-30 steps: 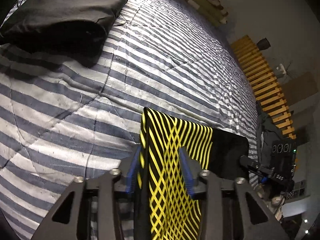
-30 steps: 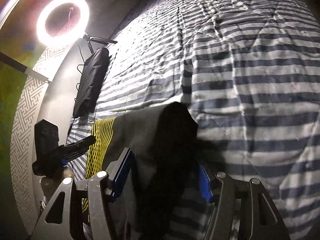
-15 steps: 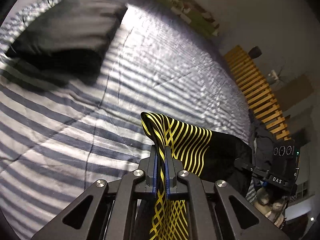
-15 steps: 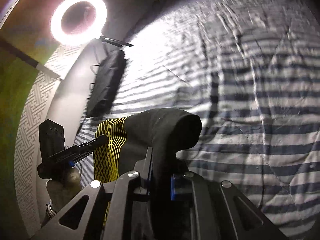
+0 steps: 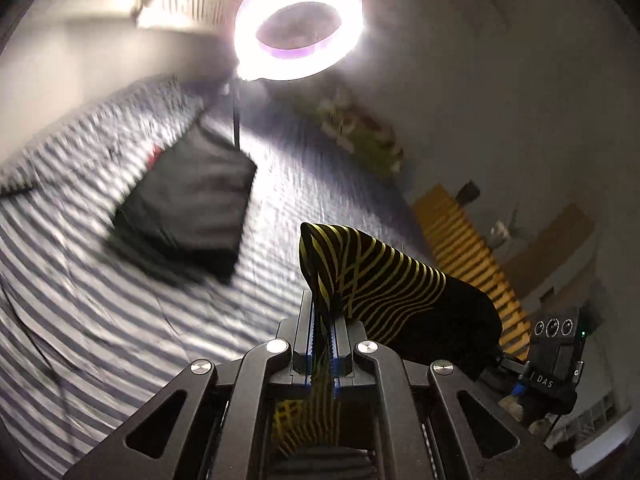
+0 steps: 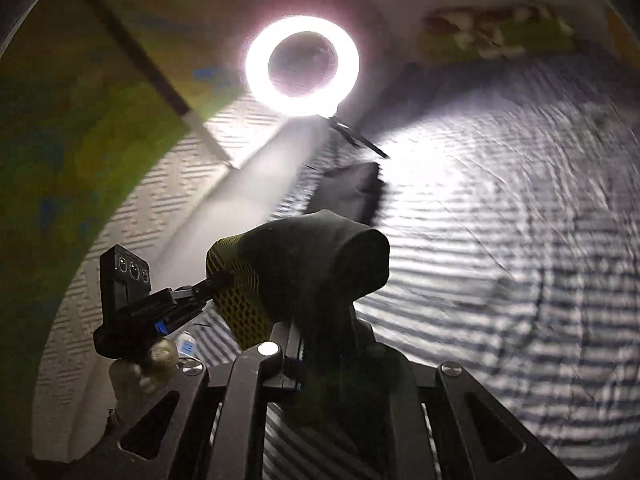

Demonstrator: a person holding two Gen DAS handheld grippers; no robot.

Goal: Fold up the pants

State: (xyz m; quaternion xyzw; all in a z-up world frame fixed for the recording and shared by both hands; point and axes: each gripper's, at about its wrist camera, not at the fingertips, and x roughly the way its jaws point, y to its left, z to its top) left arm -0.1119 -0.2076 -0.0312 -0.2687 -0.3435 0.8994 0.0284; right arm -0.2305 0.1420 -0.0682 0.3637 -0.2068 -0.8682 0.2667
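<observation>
The pants [image 5: 384, 284] are black with a yellow line pattern on one side. My left gripper [image 5: 321, 320] is shut on the yellow-patterned corner, which stands up above its blue pads. In the right wrist view my right gripper [image 6: 320, 320] is shut on the plain black corner of the pants [image 6: 316, 264], and cloth hides its pads. The fabric stretches between both grippers, lifted off the bed. In the right wrist view, the left gripper [image 6: 216, 282] pinches the yellow edge; a hand [image 6: 152, 364] holds it.
A striped blue-and-white quilt [image 5: 100, 320] covers the bed. A folded dark garment [image 5: 188, 200] lies near the bed's far edge, under a lit ring light [image 5: 298, 26] on a stand. A yellow slatted frame [image 5: 468, 240] stands to the right by the wall.
Both grippers shut on the pants' corners, then rose and tilted up. The cloth has lifted off the quilt, and the ring light has come into both views.
</observation>
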